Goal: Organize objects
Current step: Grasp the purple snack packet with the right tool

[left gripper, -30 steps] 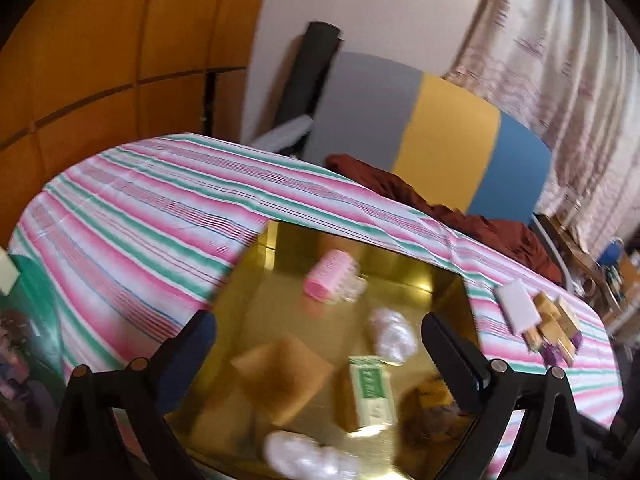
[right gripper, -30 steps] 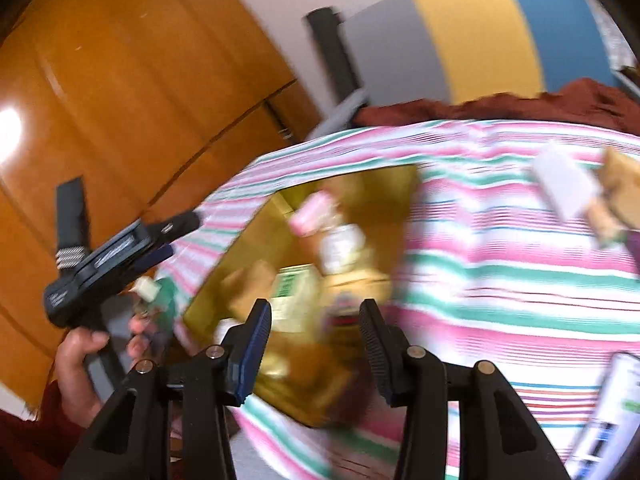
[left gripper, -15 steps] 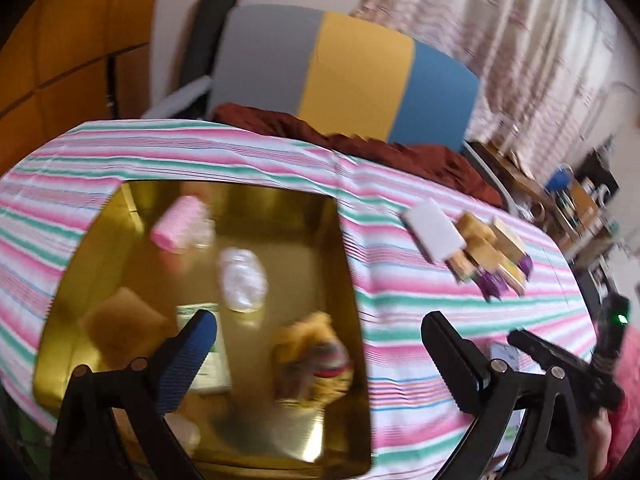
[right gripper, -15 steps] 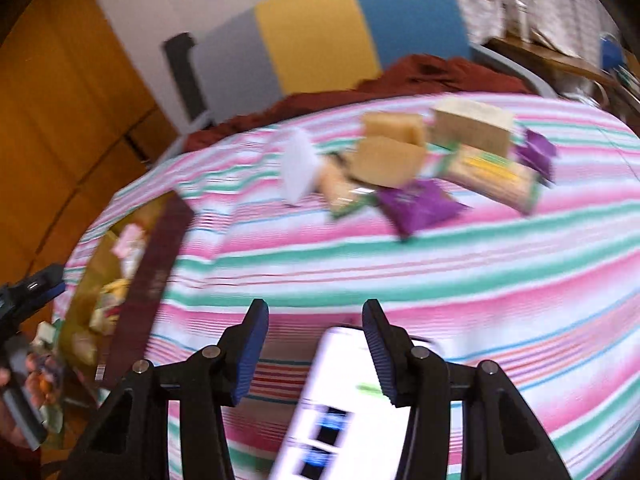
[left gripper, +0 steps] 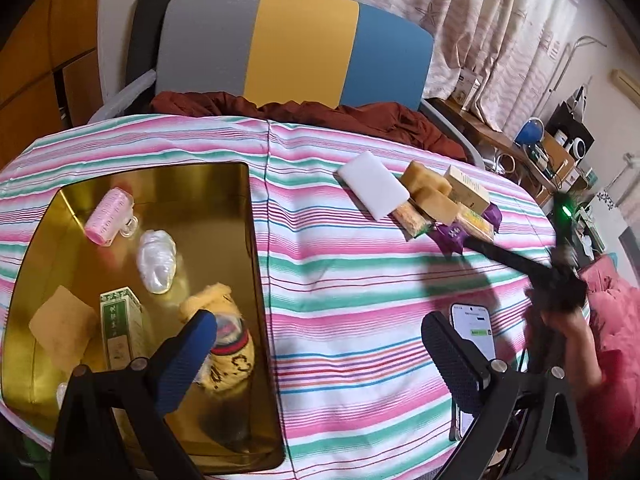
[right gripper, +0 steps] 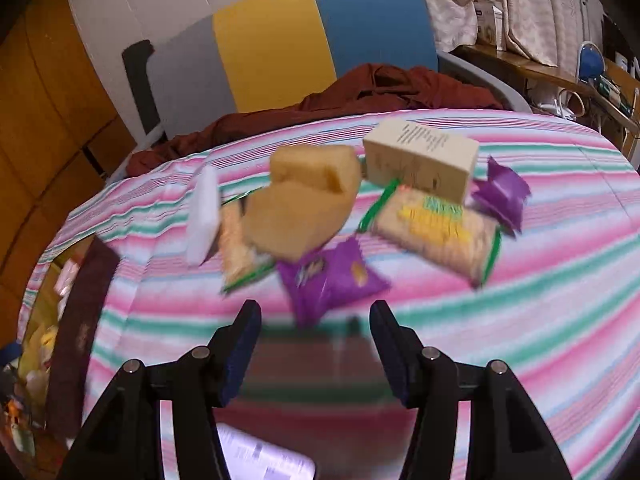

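A gold tray (left gripper: 256, 264) at the table's left holds a pink roller (left gripper: 108, 216), a white plastic bundle (left gripper: 156, 256), a green box (left gripper: 120, 328), a tan pad (left gripper: 60, 328) and a yellow knit piece (left gripper: 228, 356). My left gripper (left gripper: 316, 336) hangs wide open over the tray's right rim, holding nothing. My right gripper (right gripper: 316, 320) is opening, nothing between its jaws, just short of a purple packet (right gripper: 328, 276). Behind the packet lie yellow sponges (right gripper: 308, 200), a cream box (right gripper: 420, 160), a cracker pack (right gripper: 436, 228) and a white block (right gripper: 204, 216).
A phone (left gripper: 474, 332) lies face up on the striped cloth (left gripper: 340, 280) near the front right. A hand (left gripper: 572, 328) grips the right tool there. A grey, yellow and blue chair back (left gripper: 296, 44) with a rust-red cloth (left gripper: 320, 114) stands behind the table.
Both views swung right, from the gold tray towards the pile of sponges and packets. The right gripper's jaws stand wider and have come close to the purple packet; the phone now lies beneath it.
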`<state>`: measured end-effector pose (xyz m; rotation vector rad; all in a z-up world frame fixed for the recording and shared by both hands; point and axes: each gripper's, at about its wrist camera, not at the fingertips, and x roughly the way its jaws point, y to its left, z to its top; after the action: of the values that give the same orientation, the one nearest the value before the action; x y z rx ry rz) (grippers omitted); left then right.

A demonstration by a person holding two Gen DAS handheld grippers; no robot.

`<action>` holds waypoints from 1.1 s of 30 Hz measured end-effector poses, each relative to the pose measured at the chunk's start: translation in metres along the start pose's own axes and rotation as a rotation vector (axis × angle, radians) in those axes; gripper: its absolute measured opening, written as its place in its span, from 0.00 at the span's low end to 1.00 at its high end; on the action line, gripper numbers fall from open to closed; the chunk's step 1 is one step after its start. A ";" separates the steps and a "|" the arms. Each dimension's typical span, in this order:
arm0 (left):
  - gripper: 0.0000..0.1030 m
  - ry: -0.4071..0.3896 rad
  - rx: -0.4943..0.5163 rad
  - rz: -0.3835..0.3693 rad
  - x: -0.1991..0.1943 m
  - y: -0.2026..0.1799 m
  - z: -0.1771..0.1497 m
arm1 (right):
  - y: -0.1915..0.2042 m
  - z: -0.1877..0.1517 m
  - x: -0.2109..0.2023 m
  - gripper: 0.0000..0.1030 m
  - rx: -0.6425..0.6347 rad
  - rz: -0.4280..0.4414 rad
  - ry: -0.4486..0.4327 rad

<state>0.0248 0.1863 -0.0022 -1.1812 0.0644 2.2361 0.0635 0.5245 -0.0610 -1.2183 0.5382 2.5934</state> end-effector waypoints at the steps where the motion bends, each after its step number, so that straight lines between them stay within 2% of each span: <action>1: 1.00 0.003 0.000 0.000 0.000 0.000 0.000 | -0.002 0.008 0.009 0.56 -0.004 -0.011 0.017; 6: 1.00 0.021 -0.004 0.012 0.005 0.000 -0.002 | -0.008 0.021 0.036 0.59 -0.019 0.001 0.059; 14: 1.00 0.051 0.015 0.008 0.019 -0.010 0.005 | -0.017 0.010 0.032 0.56 -0.008 0.087 -0.006; 19: 1.00 0.046 0.033 -0.007 0.032 -0.026 0.021 | -0.015 -0.006 0.018 0.46 -0.013 0.059 -0.048; 27: 1.00 0.047 0.111 -0.002 0.069 -0.064 0.049 | -0.038 -0.029 -0.007 0.45 0.072 -0.022 -0.108; 30: 1.00 0.055 0.119 -0.001 0.081 -0.075 0.055 | -0.042 -0.028 -0.006 0.51 0.083 -0.002 -0.104; 31: 1.00 0.053 0.120 -0.001 0.084 -0.078 0.057 | -0.040 -0.026 -0.004 0.58 0.076 0.002 -0.096; 33: 1.00 0.056 0.131 0.004 0.089 -0.084 0.061 | -0.034 -0.023 0.003 0.61 0.047 -0.028 -0.070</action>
<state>-0.0131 0.3171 -0.0150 -1.1729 0.2318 2.1668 0.0893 0.5457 -0.0848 -1.1079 0.5610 2.5737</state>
